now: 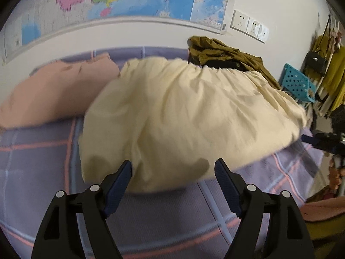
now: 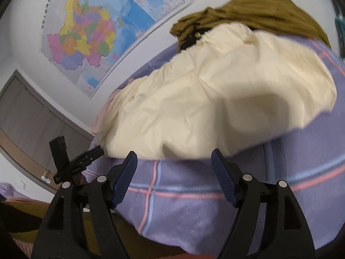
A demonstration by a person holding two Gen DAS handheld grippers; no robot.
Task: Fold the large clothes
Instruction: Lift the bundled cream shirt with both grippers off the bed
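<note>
Garment, cream-yellow cotton, large point(image 1: 185, 116): lies rumpled in a broad heap on the lilac checked bed sheet point(image 1: 38, 164), no neat fold visible; folding judged mostly left. Left gripper point(image 1: 173, 171) and right gripper point(image 2: 174, 161): jaws wide apart, empty, near its front hem. Olive-brown jacket point(image 1: 224, 51) behind.

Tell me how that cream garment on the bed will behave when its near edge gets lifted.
The cream garment is probably floppy: it lies in soft wrinkles and gathers along its far edge. Likely light for its spread, as thin cloth. It may drag rather than slide cleanly, since it rests on the checked bedsheet with the olive garment at its far edge.
</note>
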